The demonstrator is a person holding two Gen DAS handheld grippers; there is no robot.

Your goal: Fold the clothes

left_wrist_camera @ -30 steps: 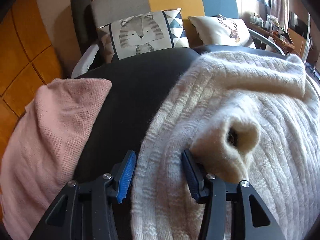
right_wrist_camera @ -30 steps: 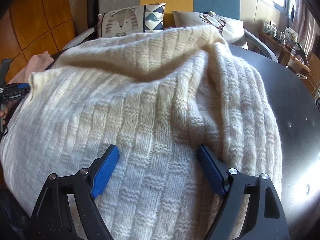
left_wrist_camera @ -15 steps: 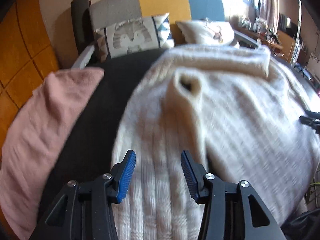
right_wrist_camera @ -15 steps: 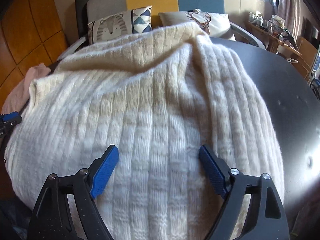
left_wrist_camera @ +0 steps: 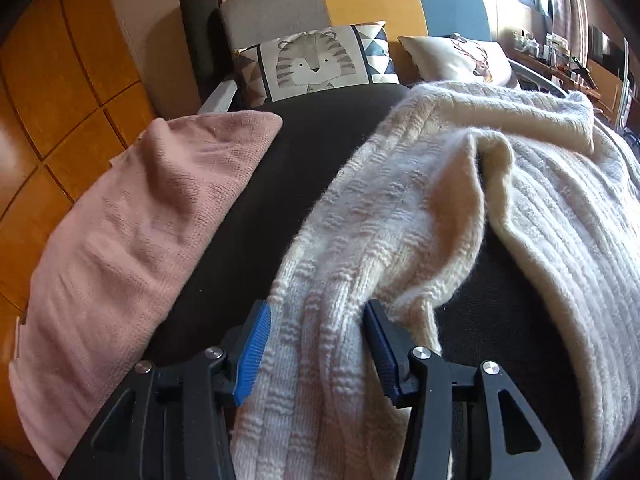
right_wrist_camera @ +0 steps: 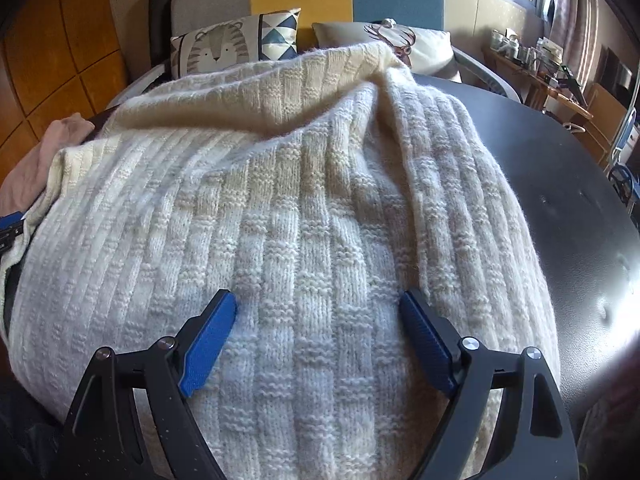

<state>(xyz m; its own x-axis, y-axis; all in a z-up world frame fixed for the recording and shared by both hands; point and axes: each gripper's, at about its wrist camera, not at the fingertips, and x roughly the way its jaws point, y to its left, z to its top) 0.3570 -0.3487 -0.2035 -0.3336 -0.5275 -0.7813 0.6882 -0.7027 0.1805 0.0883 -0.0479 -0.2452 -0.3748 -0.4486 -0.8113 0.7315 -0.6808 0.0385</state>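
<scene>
Spreading over most of the black table, the cream knit sweater lies beside a pink garment; right gripper hovers wide open (gripping nothing), left gripper part-open astride the sleeve

The left gripper has matte black, angular arms with triangular cut-outs, silver round-headed screws at the pivots, and ribbed bright-blue pads (one facing away, darker). The right gripper matches: black frame, silver screws, blue pads.
</scene>
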